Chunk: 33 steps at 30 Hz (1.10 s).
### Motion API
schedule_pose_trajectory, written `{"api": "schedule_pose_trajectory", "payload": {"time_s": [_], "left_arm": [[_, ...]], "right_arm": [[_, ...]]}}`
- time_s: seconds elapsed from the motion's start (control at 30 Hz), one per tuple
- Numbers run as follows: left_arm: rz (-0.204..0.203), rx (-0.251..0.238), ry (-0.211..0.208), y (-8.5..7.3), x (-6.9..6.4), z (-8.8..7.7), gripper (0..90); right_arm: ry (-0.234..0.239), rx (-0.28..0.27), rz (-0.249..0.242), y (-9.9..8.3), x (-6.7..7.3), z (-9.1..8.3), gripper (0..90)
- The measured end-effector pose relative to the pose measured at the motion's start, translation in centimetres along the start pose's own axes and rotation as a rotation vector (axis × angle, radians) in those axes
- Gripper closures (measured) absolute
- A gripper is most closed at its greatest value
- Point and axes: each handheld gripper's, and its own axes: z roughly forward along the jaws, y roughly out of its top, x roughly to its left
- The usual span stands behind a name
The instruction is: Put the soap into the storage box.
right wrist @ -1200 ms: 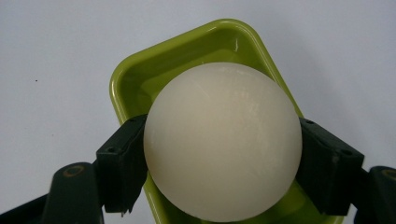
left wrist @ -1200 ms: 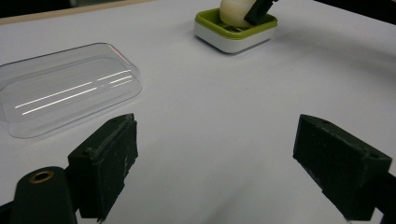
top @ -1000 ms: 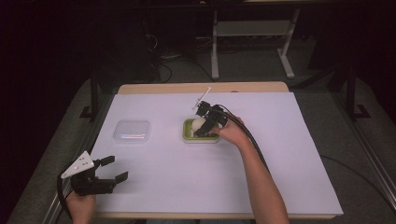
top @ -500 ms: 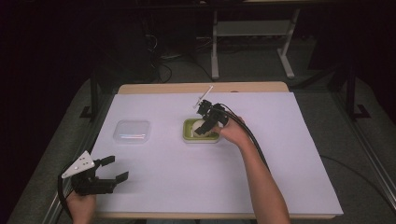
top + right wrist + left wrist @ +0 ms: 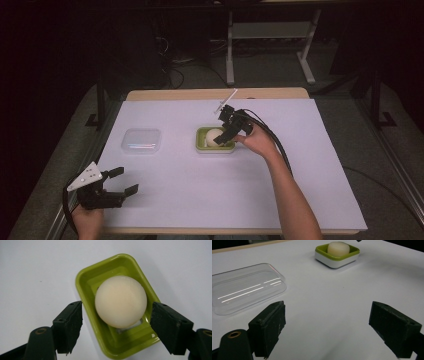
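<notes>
High view: white table cover fills the centre of the frame, wooden table edge along its top. Right gripper sits just right of centre, held by right hand, forearm coming in from the bottom. It hangs over a green soap dish holding a pale round soap. Clear plastic lid lies left of the dish, well apart from it. Left gripper is at lower left, near the bottom edge of the cover, grey three-cornered plate on top, left hand below it. Jaws spread, nothing between them.

Right gripper view: soap lies in the dish, mid-frame. Black jaws stand apart at lower left and lower right, either side of the soap, not touching it; the right one overlaps the dish rim in the picture, contact can't tell.

Left gripper view: jaws wide apart at the bottom corners, bare cover between. Lid at left, dish with soap at top centre-right.
</notes>
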Motion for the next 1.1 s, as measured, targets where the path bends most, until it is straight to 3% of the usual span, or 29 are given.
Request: {"api": "schedule_pose_trajectory", "payload": {"time_s": [0.13,0.57,1.1], "left_arm": [[-0.001,-0.001,-0.001,0.0,0.0,0.0,13.3],[0.003,0.001,-0.003,0.0,-0.1,0.1,13.2],[0.004,0.008,-0.001,0.0,-0.1,0.2,13.2]], "right_arm": [[0.008,-0.029,0.008,-0.5,0.4,-0.9,25.6],[0.012,-0.044,0.053,-3.3,1.1,-2.6,26.0],[-0.001,-0.076,0.057,-6.9,2.5,-4.3,26.7]]}}
